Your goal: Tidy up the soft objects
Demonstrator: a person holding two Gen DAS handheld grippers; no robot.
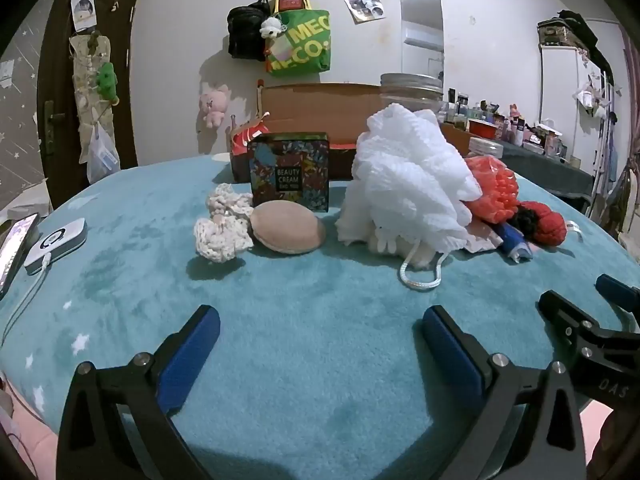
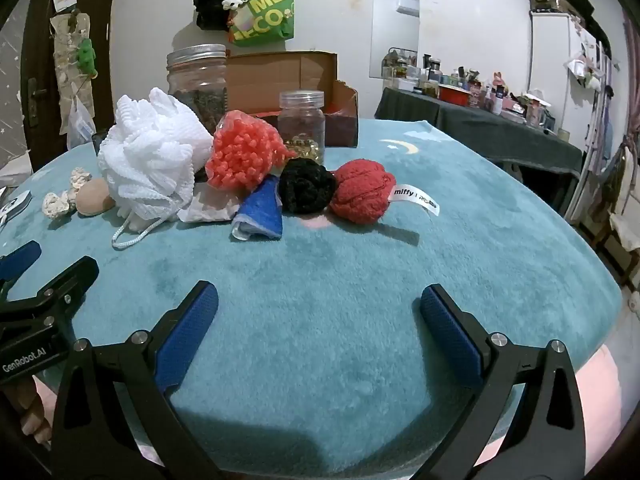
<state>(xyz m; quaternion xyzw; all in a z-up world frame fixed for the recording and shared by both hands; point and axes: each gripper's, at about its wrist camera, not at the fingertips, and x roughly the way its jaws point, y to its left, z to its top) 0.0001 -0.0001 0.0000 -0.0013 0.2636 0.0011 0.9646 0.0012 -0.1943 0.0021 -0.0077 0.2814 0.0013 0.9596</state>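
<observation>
Nearest the cameras, two grippers hover above a teal plush blanket (image 2: 360,340): the left gripper (image 1: 320,332) and the right gripper (image 2: 319,312) each have their two blue-padded fingers spread wide with nothing between them, only bare blanket below. Beyond them the soft objects lie in a loose row across the middle of the blanket. On the left sit two cream crocheted scrunchies (image 1: 222,236), one behind the other, touching one tan rounded sponge (image 1: 287,229). Right of that is one white mesh bath pouf (image 1: 408,188), its cord loop trailing toward the grippers. Leaning against the pouf's right side is one coral-red knobbly bag (image 2: 240,152), with one blue folded cloth (image 2: 260,212) just in front of it. Next come one black fuzzy ball (image 2: 306,186) and one red knitted ball (image 2: 362,192), touching each other, the red one carrying a white label. Behind the row stand one patterned box marked beauty cream (image 1: 289,172), two clear jars, a large one (image 2: 198,80) with a metal lid and a small one (image 2: 301,124), and, farthest back, one open cardboard box (image 2: 280,80).
</observation>
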